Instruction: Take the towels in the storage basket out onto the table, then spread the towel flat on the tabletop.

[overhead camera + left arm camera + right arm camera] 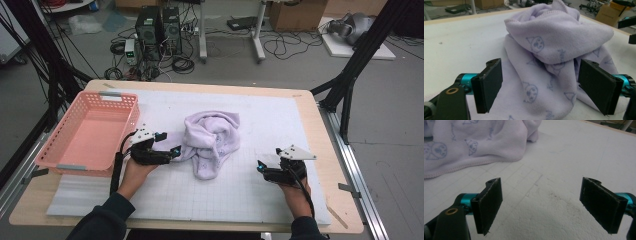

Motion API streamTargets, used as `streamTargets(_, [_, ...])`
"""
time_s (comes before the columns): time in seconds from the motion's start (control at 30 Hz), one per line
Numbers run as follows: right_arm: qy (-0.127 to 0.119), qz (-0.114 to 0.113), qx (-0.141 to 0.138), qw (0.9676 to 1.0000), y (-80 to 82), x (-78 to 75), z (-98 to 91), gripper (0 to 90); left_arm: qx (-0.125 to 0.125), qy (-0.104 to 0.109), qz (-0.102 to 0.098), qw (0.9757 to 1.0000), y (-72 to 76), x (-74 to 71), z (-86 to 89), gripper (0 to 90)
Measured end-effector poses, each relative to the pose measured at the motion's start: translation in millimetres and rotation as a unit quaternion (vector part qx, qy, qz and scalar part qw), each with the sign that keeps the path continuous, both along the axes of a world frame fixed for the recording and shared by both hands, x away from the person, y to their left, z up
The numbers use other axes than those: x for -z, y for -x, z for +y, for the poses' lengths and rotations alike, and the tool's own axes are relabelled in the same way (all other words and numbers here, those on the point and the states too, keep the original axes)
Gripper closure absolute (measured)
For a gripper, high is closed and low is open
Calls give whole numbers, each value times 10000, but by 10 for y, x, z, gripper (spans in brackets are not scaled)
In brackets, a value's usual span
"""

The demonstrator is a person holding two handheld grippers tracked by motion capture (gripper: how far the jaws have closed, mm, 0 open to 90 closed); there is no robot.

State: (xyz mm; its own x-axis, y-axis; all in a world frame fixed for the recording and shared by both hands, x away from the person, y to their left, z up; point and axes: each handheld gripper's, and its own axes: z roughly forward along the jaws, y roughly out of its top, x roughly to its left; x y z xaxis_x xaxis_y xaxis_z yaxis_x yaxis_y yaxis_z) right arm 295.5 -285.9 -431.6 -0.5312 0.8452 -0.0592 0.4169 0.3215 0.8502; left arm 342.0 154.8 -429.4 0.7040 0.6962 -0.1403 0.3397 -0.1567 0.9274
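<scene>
A crumpled lilac fleece cloth with a faint printed pattern lies bunched in the middle of the white gridded mat. My left gripper sits at the cloth's left edge, jaws wide apart. In the left gripper view a flap of the cloth lies between the two pads without either pad pressing it. My right gripper rests low on the mat to the right of the cloth, open, with bare mat between its pads. The cloth's hem lies beyond them at the upper left.
A pink plastic basket stands on the table's left side, close behind my left hand. The wooden table edge frames the mat. Black frame struts, cables and computer cases stand on the floor beyond the table.
</scene>
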Motion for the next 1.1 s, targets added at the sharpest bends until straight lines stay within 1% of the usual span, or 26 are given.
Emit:
streamTargets(0.07, [12, 6, -14, 10000, 3, 1, 2, 171, -21, -68, 49, 10000, 16, 30, -5, 193])
streamTargets(0.13, [35, 17, -43, 10000, 7, 3, 6, 171, -19, -139, 157, 9998, 31, 36, -9, 191])
streamTargets(0.17, [44, 21, -52, 10000, 4, 5, 7, 171, -32, -157, 153, 9998, 44, 35, -8, 191])
streamTargets(0.2, [36, 28, -46, 10000, 2, 6, 9, 171, -53, -117, 85, 9999, 64, 42, -1, 191])
streamTargets(0.23, [34, 22, -42, 10000, -3, 6, 12, 171, -53, -96, 58, 9999, 81, 46, 7, 190])
streamTargets(0.27, [36, -14, -40, 10000, -19, 5, 21, 171, -82, -111, 27, 9999, 93, 51, 9, 187])
streamTargets(0.33, [46, -51, -15, 10000, -28, 5, 30, 171, -65, -147, 49, 9999, 99, 55, 14, 187])
streamTargets(0.4, [54, -49, 0, 10000, -42, -2, 44, 171, -66, -133, 56, 9999, 109, 62, 8, 187])
streamTargets(0.43, [50, -30, 30, 10000, -46, -10, 49, 171, -40, -166, 48, 9998, 111, 65, 7, 187])
streamTargets(0.47, [5, -30, 52, 10000, -55, -19, 56, 171, -19, -195, 44, 9998, 110, 71, 1, 188])
streamTargets(0.5, [-46, -58, 71, 9999, -66, -30, 62, 170, 37, -229, 34, 9997, 108, 73, 4, 197])
streamTargets(0.53, [-68, -45, 107, 9999, -68, -35, 67, 170, 104, -239, 13, 9997, 105, 75, 7, 239])
streamTargets(0.57, [-77, -51, 142, 9999, -74, -34, 71, 170, 168, -256, 14, 9995, 101, 76, 9, 301])
streamTargets(0.6, [-66, -51, 140, 9999, -78, -32, 68, 170, 214, -303, 27, 9993, 93, 80, 5, 318])
streamTargets(0.67, [-100, 22, 178, 9998, -81, -23, 65, 171, 287, -373, 97, 9988, 80, 89, -16, 317])
streamTargets(0.73, [-145, 30, 203, 9997, -82, -20, 49, 171, 359, -446, 96, 9983, 76, 96, -53, 340])
streamTargets(0.77, [-166, 42, 224, 9996, -74, -25, 50, 171, 418, -510, 110, 9978, 73, 99, -82, 344])
streamTargets(0.8, [-166, 42, 224, 9996, -74, -25, 50, 171, 503, -615, 157, 9967, 65, 97, -124, 344])
streamTargets(0.83, [-151, 22, 193, 9997, -70, -27, 48, 171, 551, -678, 150, 9961, 64, 96, -172, 346])
streamTargets(0.87, [-168, 23, 183, 9997, -61, -29, 53, 171, 632, -794, 153, 9947, 54, 89, -235, 353])
streamTargets(0.9, [-173, 18, 119, 9998, -55, -24, 71, 171, 663, -870, 123, 9939, 46, 86, -289, 361])
streamTargets(1.0, [-151, 68, 77, 9998, -48, -21, 92, 171, 715, -1081, 137, 9915, -1, 96, -423, 383])
streamTargets(1.03, [-154, 77, 23, 9998, -44, -20, 118, 171, 734, -1203, 209, 9898, -25, 107, -468, 450])
streamTargets(1.07, [-154, 77, 23, 9998, -44, -20, 118, 171, 769, -1369, 256, 9873, -40, 125, -509, 450])
streamTargets(1.1, [-157, 88, -26, 9998, -40, -20, 144, 171, 737, -1549, 279, 9848, -47, 143, -535, 676])
